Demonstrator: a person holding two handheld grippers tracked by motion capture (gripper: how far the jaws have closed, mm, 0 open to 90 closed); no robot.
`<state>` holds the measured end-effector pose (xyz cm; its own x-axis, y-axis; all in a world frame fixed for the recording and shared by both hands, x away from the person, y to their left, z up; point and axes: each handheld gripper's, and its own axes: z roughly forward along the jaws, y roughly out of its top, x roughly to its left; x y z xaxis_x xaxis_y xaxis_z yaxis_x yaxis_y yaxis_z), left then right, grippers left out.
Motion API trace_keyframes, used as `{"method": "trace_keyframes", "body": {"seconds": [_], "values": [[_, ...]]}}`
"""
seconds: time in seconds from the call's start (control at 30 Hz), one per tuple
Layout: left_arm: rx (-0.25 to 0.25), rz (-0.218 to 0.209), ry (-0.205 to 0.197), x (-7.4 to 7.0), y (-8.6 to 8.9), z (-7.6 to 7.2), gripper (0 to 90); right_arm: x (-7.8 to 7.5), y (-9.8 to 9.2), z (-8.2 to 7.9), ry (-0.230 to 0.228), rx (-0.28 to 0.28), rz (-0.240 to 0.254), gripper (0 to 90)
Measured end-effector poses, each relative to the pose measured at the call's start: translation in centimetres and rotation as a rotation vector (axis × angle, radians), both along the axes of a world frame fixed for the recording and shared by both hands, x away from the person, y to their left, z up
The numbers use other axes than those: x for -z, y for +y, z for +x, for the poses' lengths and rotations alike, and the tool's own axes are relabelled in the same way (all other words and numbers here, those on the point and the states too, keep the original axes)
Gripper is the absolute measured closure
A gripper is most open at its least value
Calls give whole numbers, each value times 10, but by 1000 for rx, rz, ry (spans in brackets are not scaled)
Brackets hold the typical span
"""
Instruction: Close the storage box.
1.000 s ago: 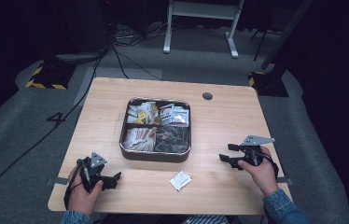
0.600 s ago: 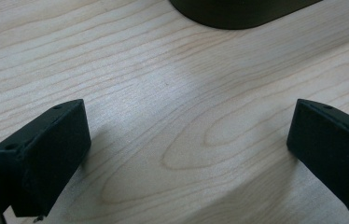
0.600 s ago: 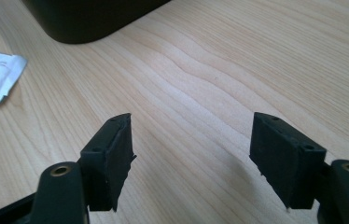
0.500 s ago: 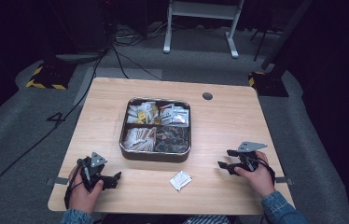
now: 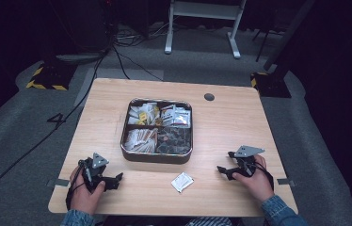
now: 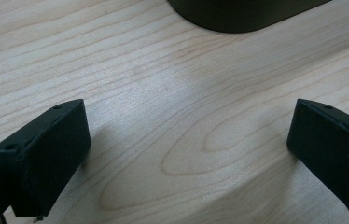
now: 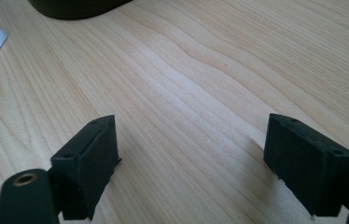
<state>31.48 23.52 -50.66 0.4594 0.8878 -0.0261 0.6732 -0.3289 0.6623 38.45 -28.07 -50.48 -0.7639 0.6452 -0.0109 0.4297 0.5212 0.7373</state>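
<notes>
High view: the right gripper (image 5: 227,171) rests low on the desk (image 5: 226,122), its jaws spread wide after just opening, with bare wood between them. A small white sachet (image 5: 182,181) lies just beside it, toward the left gripper (image 5: 116,181), touching neither. The left gripper also sits on the desk with its jaws apart and nothing between them. Ahead of both grippers, between them, stands the dark tin (image 5: 156,157), its four compartments full of packets.
</notes>
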Motion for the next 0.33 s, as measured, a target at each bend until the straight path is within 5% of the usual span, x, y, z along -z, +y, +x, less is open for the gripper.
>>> {"method": "trace_keyframes", "body": {"seconds": [0.33], "values": [[-2,-3,1,0,0,0,0,0,1,0,4,17,-1,148]]}}
